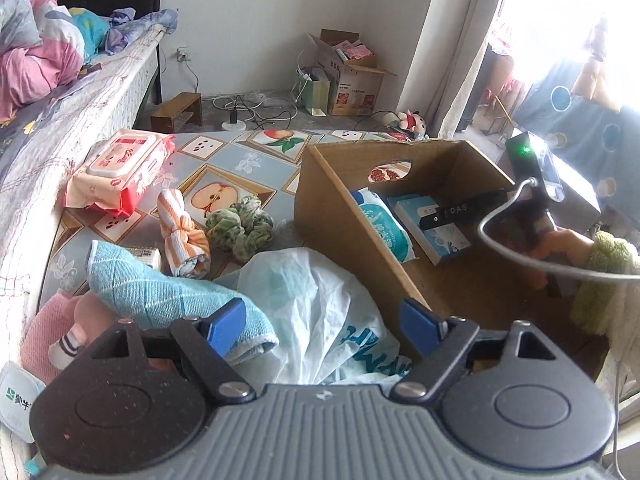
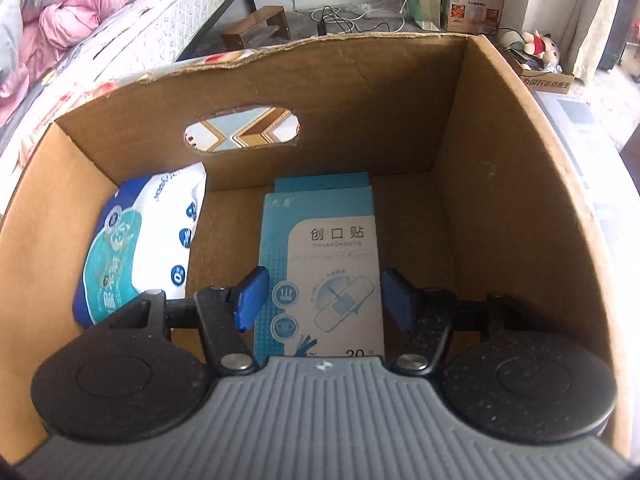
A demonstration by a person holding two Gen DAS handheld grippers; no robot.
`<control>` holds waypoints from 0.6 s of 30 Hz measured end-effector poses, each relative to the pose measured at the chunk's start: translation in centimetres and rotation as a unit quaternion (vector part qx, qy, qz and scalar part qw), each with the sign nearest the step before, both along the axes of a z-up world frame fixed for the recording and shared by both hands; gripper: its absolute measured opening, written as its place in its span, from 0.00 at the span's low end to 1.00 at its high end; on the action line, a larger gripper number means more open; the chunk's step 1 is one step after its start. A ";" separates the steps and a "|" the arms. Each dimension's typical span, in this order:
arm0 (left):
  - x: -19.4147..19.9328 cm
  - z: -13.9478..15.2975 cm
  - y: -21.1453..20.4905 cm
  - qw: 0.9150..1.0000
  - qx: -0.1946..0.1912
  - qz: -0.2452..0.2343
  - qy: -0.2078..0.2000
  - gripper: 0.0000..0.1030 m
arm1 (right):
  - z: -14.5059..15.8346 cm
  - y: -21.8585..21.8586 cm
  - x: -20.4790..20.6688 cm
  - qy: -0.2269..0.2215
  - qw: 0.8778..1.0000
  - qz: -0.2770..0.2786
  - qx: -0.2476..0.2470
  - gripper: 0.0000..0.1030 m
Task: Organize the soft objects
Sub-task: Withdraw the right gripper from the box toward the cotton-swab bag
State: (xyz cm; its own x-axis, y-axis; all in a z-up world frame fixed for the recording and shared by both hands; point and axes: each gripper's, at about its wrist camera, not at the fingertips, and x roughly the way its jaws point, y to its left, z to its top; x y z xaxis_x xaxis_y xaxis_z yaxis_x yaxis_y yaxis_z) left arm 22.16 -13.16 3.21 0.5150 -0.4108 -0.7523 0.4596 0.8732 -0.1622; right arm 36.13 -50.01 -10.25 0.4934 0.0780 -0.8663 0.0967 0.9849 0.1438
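Right gripper point(image 2: 320, 300) hung inside the cardboard box point(image 2: 500, 152) with its blue fingers spread apart and nothing between them, straddling a plaster box point(image 2: 324, 248) that lay flat on the box floor. That pack read "创口贴", "CHUANGKOUTIE" and "20片". At its 9 o'clock a blue and white wipes pack point(image 2: 140, 240) leaned against the left wall, probably because it was dropped in rather than laid down. The oval hand hole point(image 2: 242, 128) at 12 o'clock showed the patterned counter behind.

Left gripper point(image 1: 326, 320) was released too, hovering over a white plastic bag point(image 1: 320, 300) outside the box. Still waiting on the counter point(image 1: 248, 160) were the soft things: a blue towel point(image 1: 160, 292) at 9 o'clock of the gripper, a knotted orange striped cloth point(image 1: 184, 236) and a green scrunchie point(image 1: 240, 228) towards 11 o'clock, and a red wipes packet point(image 1: 120, 168) further off. Its label was too blurred to read. The bag carried teal lettering that was crumpled beyond reading. My guess is that sorting was only just begun, with most items unpacked
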 end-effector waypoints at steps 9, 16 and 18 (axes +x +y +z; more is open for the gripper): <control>-0.4 -1.5 1.4 1.000 -0.012 0.015 0.025 0.83 | -0.7 -0.3 1.1 0.001 0.996 -0.051 0.070 0.56; -1.2 -1.5 1.2 1.000 -0.003 0.009 0.017 0.83 | -0.2 1.0 0.7 -0.014 0.996 -0.050 0.078 0.54; -1.5 -1.5 1.4 1.000 0.002 0.010 0.014 0.85 | 0.9 0.6 -0.2 -0.016 0.995 -0.056 0.079 0.54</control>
State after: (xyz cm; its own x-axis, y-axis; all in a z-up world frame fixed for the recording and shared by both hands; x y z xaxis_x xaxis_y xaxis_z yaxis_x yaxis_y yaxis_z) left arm 20.63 -11.73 1.68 0.5010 -0.3986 -0.7682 0.4378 0.8824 -0.1724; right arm 35.89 -49.38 -9.38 0.5335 0.1544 -0.8316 0.1975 0.9333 0.3000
